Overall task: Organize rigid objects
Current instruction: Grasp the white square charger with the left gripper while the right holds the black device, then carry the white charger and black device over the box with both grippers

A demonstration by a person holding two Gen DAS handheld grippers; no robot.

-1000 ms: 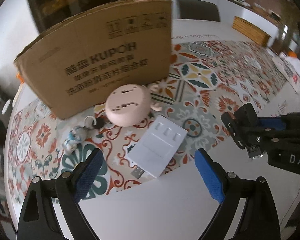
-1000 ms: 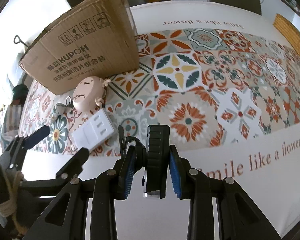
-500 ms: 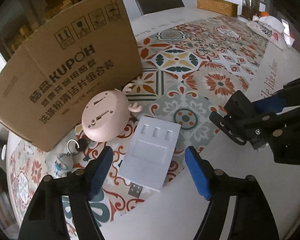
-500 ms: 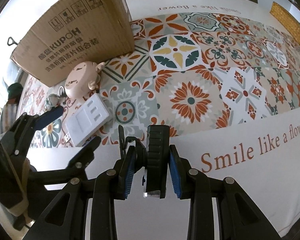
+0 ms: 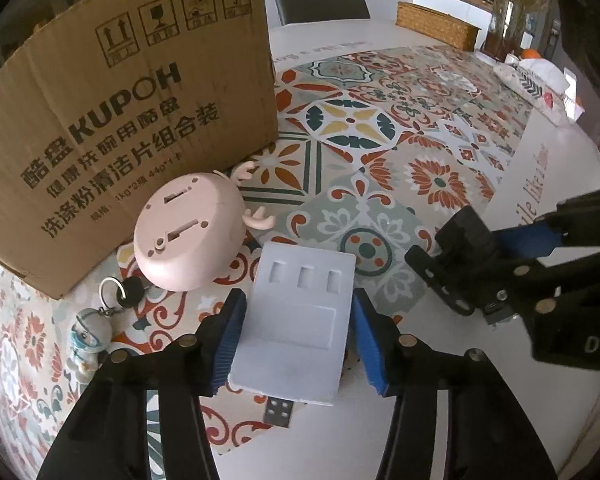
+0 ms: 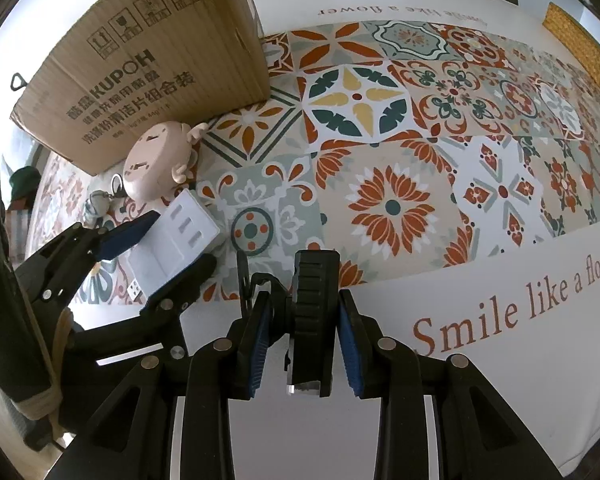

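With the right gripper [image 6: 301, 344] pinching the black clip [image 6: 311, 320], you are straddling the white box [image 5: 300, 320] on the patterned mat [image 5: 399, 152] with the left gripper [image 5: 296, 340] spread: closing squarely on its long sides

A: Soft daylight is filling both views, and the white tabletop [image 6: 499, 380] is glowing brightly without harsh glare.

B: The upper left corner of the right wrist view is blowing out to white. Shadows are staying faint; only a thin one is sitting under the flat white plastic box [image 5: 300, 320].

A: The fisheye is bending everything near the edges, so the brown cardboard box with black printing [image 5: 132, 120] is bowing outward, and black vignetting is ringing each frame.

B: The centre is looking sharp; the far background at the top is softening into blur.
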